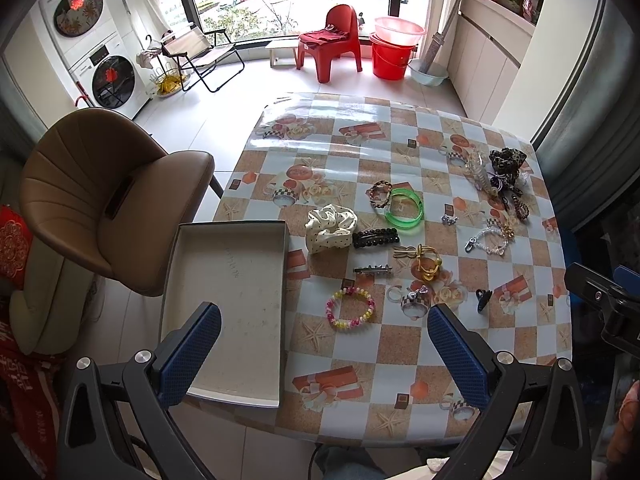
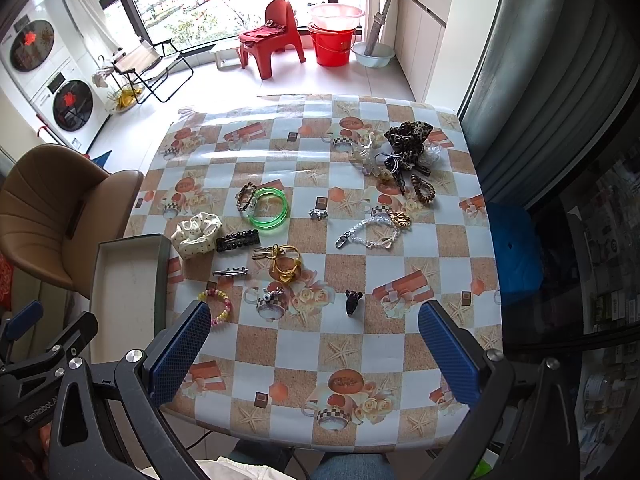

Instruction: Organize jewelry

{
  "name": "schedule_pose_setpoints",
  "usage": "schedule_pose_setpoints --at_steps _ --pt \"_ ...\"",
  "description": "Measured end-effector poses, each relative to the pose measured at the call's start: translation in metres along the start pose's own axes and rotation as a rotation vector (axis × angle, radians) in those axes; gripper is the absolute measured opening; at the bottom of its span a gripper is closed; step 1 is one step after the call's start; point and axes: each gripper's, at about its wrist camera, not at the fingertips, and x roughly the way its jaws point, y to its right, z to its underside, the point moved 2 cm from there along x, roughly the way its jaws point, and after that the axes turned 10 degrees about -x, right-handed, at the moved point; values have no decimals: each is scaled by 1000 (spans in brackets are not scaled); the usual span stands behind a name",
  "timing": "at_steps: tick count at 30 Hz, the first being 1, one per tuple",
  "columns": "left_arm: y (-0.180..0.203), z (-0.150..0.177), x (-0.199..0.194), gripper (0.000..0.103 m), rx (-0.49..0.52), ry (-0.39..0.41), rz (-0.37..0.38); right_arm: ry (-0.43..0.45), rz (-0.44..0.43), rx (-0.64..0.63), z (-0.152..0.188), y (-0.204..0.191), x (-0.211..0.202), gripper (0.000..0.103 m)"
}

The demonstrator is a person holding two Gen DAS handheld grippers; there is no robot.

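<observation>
Both grippers hung above the near edge of the table (image 2: 360, 344) with fingers spread wide and nothing between them: the left gripper (image 1: 324, 354) over the seam between the box (image 1: 224, 280) and the cloth, the right gripper (image 2: 314, 350) over bare checks. Nearest the left one lay the beaded bracelet (image 1: 351, 307), light and stretchy, probably best pinched across one side of its loop. A small black claw clip (image 2: 353, 301) sat just ahead of the right gripper, stiff and easily nipped at its body. Beyond lay the spotted cream scrunchie (image 1: 330, 226), soft and forgiving, and the green bangle (image 1: 405, 209), rigid, slick and likely to skate unless gripped across its rim. The box stood empty at the table's left edge. "GenRobot" could be read on the right gripper's frame.
</observation>
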Motion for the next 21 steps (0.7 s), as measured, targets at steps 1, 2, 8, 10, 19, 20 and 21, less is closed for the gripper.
schedule_pose_setpoints --at_steps 1,2,8,10,19,20,21 --pt "1 -1 -1 103 0 0 1 -1 0 0 1 1 -1 103" --pt "0 0 0 103 0 0 1 -2 0 -1 1 1 -1 103" --pt "0 -1 0 103 -1 -1 0 -3 0 -1 1 1 -1 103" --pt "2 -2 -1 103 -1 -2 0 -3 0 -2 0 0 1 103" --pt "0 -1 1 103 0 -7 0 -10 -1 1 0 1 0 103" --pt "-1 0 1 103 1 -9 0 -10 -1 0 1 1 0 103" --pt "-3 2 2 103 2 -11 0 -11 -1 1 1 1 1 103"
